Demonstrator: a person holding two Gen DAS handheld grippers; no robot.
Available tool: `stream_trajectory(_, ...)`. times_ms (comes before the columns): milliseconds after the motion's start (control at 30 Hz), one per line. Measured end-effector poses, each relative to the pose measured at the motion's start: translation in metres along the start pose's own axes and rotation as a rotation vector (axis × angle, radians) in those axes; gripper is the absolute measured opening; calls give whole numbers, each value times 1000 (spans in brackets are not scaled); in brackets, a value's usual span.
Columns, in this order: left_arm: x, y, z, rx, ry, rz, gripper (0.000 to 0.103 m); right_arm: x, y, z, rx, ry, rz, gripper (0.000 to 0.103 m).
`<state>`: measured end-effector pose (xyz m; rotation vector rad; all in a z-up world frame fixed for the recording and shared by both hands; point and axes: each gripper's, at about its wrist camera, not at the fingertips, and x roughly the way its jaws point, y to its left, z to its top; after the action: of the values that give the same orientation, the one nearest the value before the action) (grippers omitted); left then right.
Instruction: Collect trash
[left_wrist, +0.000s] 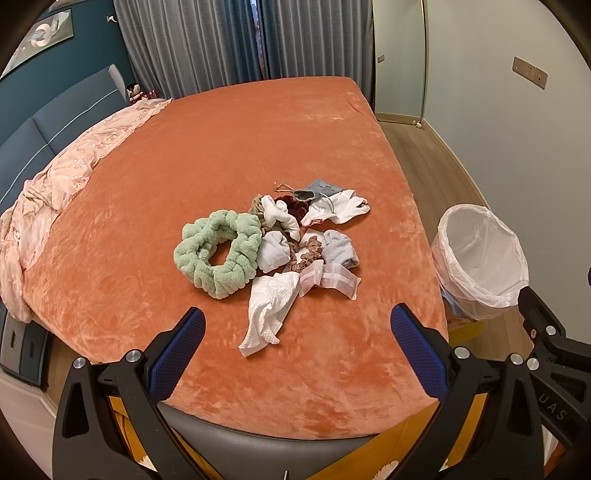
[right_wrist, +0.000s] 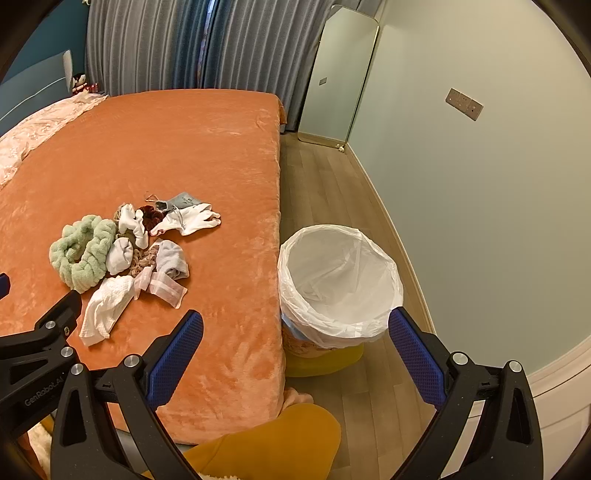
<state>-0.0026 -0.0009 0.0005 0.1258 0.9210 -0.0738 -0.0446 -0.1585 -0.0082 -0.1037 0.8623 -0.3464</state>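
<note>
A pile of small items lies on the orange bed cover (left_wrist: 147, 206): a crumpled white tissue (left_wrist: 267, 312) (right_wrist: 103, 308) nearest me, a clear plastic bag (left_wrist: 332, 278) (right_wrist: 164, 286), a green fluffy headband (left_wrist: 218, 253) (right_wrist: 83, 251), white socks (left_wrist: 340, 206) and scrunchies. A bin with a white liner (left_wrist: 480, 258) (right_wrist: 338, 286) stands on the floor at the bed's right edge. My left gripper (left_wrist: 295, 332) is open and empty, above the bed's near edge, short of the tissue. My right gripper (right_wrist: 295, 332) is open and empty, over the bed's right edge near the bin.
A pink quilt (left_wrist: 55, 192) lies bunched along the bed's left side by a blue headboard (left_wrist: 44, 122). Grey curtains (left_wrist: 229, 40) hang behind the bed. A mirror (right_wrist: 340, 74) leans on the wall. Wood floor (right_wrist: 332, 184) runs between bed and wall.
</note>
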Motion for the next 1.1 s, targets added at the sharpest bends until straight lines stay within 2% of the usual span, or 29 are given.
stream_trajectory(1100, -1, 1, 0, -5, -3, -3, 96, 1, -8, 1, -5, -7, -27, 96)
